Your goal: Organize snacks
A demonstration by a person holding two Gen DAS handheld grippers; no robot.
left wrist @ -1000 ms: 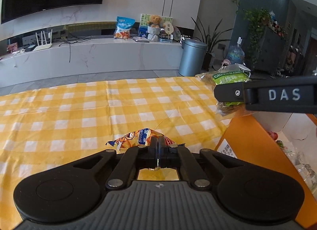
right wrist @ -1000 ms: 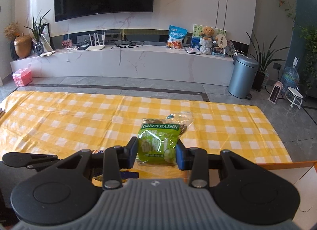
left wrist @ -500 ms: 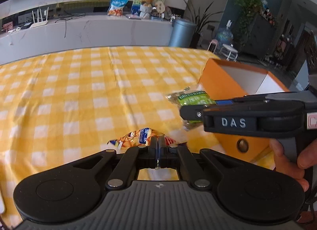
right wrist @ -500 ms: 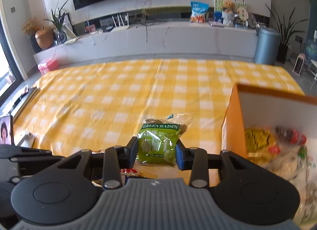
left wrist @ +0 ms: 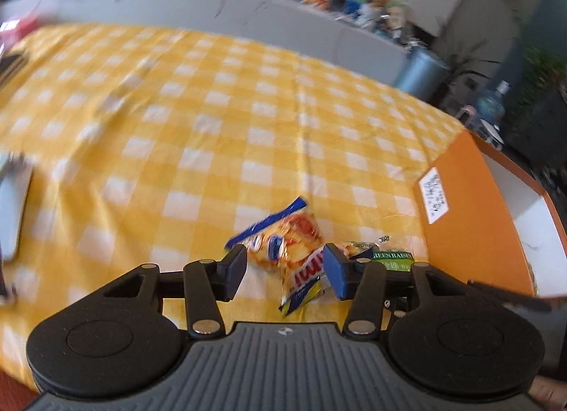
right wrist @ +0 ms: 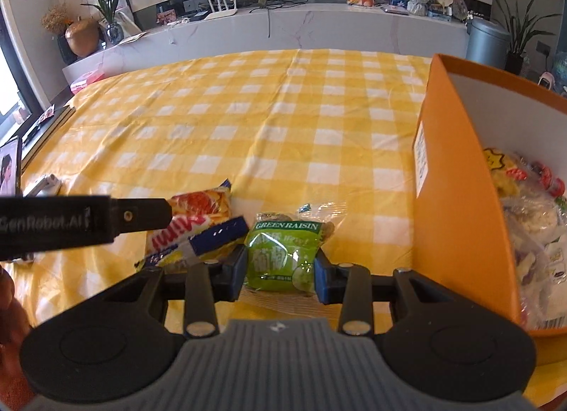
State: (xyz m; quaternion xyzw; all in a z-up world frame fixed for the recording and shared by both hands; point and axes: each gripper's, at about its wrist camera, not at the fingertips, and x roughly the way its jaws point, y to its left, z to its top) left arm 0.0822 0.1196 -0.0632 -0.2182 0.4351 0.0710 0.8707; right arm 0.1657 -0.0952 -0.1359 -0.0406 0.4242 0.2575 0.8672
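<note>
Hand-held gripper on the left has just let its chip bag go; the right one still grips the raisin bag.

Half a second ago the left jaws were pinched shut on the chip bag's edge; now they stand wide apart, and the bag sits loose between them, seemingly on the yellow checked desk. The right hand-held gripper has held its narrow clamp on the green raisin bag throughout, just right of the chip bag. The orange box, already holding snacks, stands close on the right gripper's right. Judging by this, the chip bag was dropped short of the box and will need regrasping, while the raisin bag looks ready to go in.
</note>
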